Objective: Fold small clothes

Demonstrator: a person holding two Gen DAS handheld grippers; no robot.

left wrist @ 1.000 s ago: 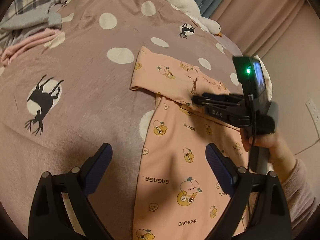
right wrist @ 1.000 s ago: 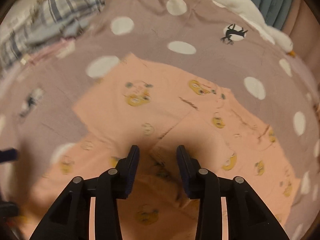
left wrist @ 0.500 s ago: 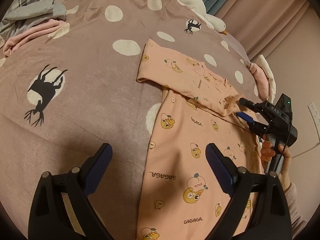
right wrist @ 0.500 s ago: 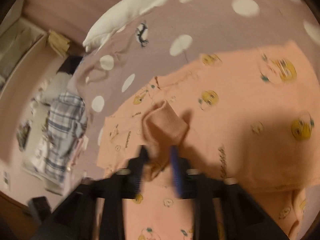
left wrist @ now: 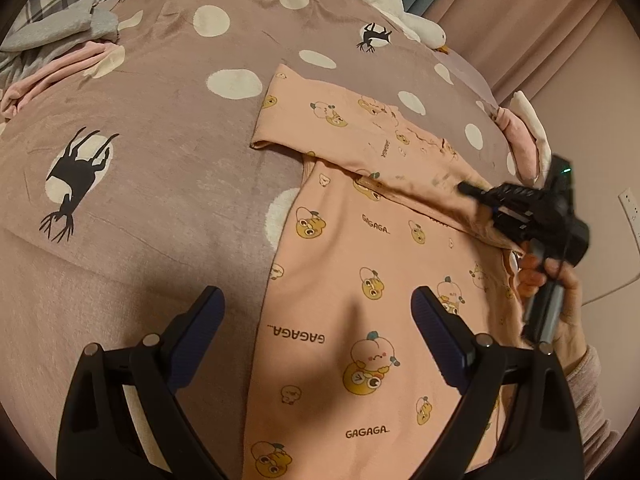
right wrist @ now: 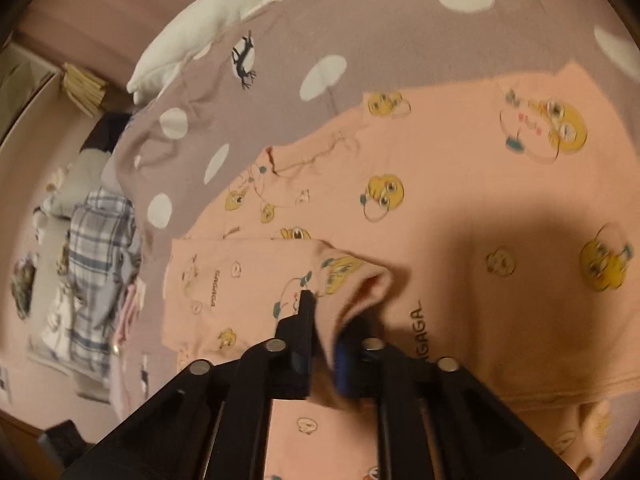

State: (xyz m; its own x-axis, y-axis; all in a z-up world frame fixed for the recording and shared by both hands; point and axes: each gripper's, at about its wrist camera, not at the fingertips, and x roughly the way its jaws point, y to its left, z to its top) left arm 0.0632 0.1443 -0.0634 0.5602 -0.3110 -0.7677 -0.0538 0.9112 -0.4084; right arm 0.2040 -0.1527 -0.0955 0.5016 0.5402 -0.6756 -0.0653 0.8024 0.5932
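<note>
A peach child's garment (left wrist: pixel 340 280) printed with yellow cartoon figures lies flat on the bed, one sleeve (left wrist: pixel 332 128) folded across its chest. My left gripper (left wrist: pixel 316 308) hovers open above the garment's lower body with nothing between its fingers. At the garment's right side a hand holds my right gripper (left wrist: pixel 476 196). In the right wrist view the right gripper (right wrist: pixel 326 312) is shut on a raised fold of the sleeve end (right wrist: pixel 360 280), with cloth pinched between its fingers, and the rest of the garment (right wrist: pixel 460 184) spreads beyond.
The mauve bedspread (left wrist: pixel 140 184) has white dots and black deer prints. Grey and pink clothes (left wrist: pixel 60 44) are piled at the far left. A white plush (left wrist: pixel 384 0) lies at the bed's far edge and a pink-and-white cloth (left wrist: pixel 524 140) at its right edge. Plaid cloth (right wrist: pixel 96 248) lies beside the bed.
The right gripper moved from over the garment's chest to its right side, rolled over, and closed on the sleeve end. The left gripper stayed open in place.
</note>
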